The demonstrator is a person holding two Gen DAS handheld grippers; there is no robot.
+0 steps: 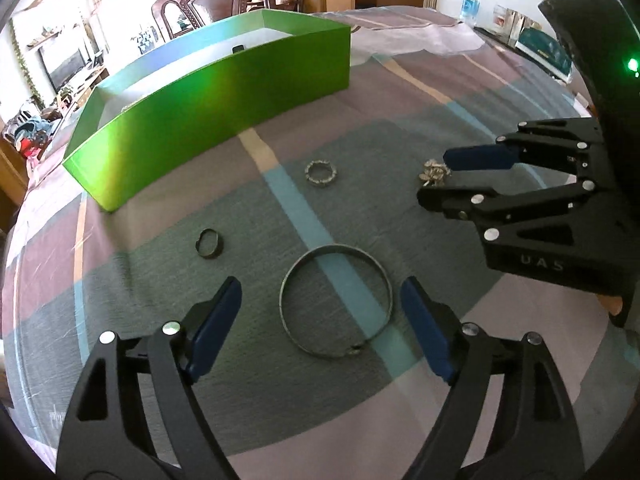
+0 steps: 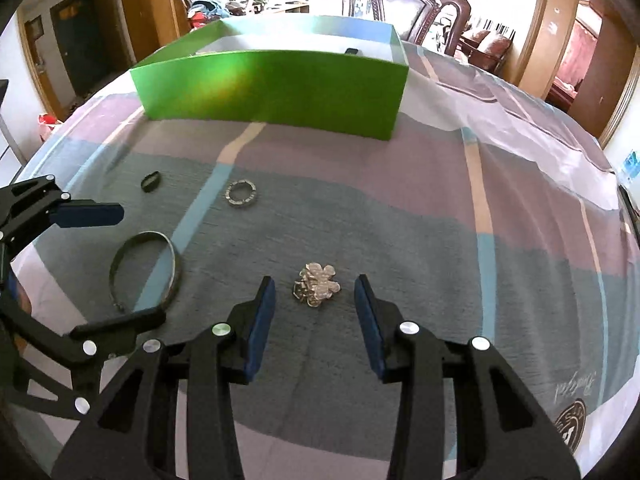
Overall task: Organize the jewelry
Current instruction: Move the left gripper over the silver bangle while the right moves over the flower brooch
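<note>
In the left wrist view, the left tongs (image 1: 320, 308) stand wide and empty, one blue pad on either side of the large bangle (image 1: 335, 301) lying flat on the plaid cloth (image 1: 400, 400) of the counter; a dark ring (image 1: 209, 243) and a beaded ring (image 1: 321, 173) lie further on, well short of the green box (image 1: 224, 108). The bangle is thin and flat, so the pads could ride over its rim or push it along the cloth rather than catch it. In the right wrist view, the right tongs (image 2: 315, 296) are partly spread with nothing held, straddling the crumpled silver chain (image 2: 317, 285). That loose heap may be gripped by only a few links, so it could trail, snag the cloth or drop before reaching the box. The two tongs work close together and could knock each other.
</note>
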